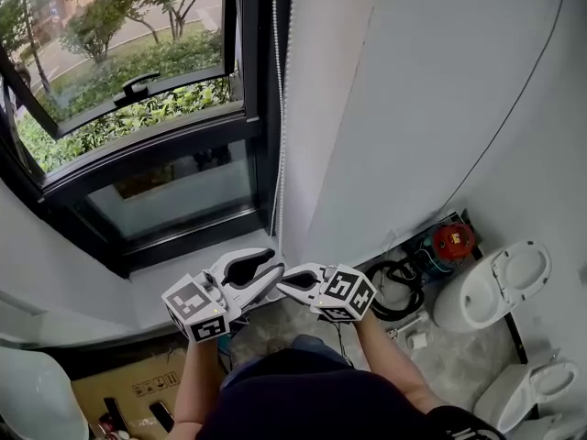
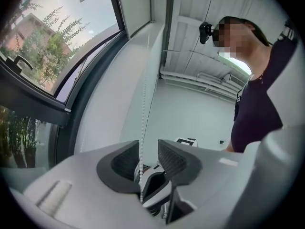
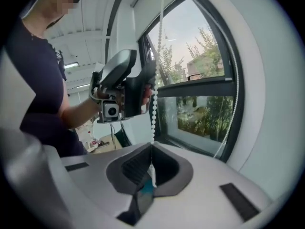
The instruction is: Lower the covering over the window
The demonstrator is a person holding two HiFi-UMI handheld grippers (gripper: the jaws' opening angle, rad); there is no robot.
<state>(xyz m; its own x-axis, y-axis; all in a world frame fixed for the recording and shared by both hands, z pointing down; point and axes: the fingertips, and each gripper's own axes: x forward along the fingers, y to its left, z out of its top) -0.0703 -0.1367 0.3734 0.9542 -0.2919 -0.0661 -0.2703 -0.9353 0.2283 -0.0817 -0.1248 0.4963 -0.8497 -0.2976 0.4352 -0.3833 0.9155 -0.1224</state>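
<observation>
A white bead chain (image 1: 278, 108) hangs down the right side of the black-framed window (image 1: 138, 168). The covering itself is out of view. My left gripper (image 1: 273, 266) stands open level with the sill. In the left gripper view the chain (image 2: 144, 109) passes between the left gripper's (image 2: 148, 149) spread pads without being pressed. My right gripper (image 1: 286, 283) faces it from the right and is shut on the chain. In the right gripper view the beads (image 3: 154, 99) run down into the closed jaws of the right gripper (image 3: 151, 149), with the left gripper (image 3: 147, 90) just above on the same chain.
The upper sash is tilted open, with a black handle (image 1: 138, 85). A grey sill (image 1: 183, 273) lies below the glass. On the floor at right are a black hose coil (image 1: 399, 287), a red device (image 1: 452, 239) and white toilets (image 1: 495, 287). A cardboard box (image 1: 138, 388) sits at lower left.
</observation>
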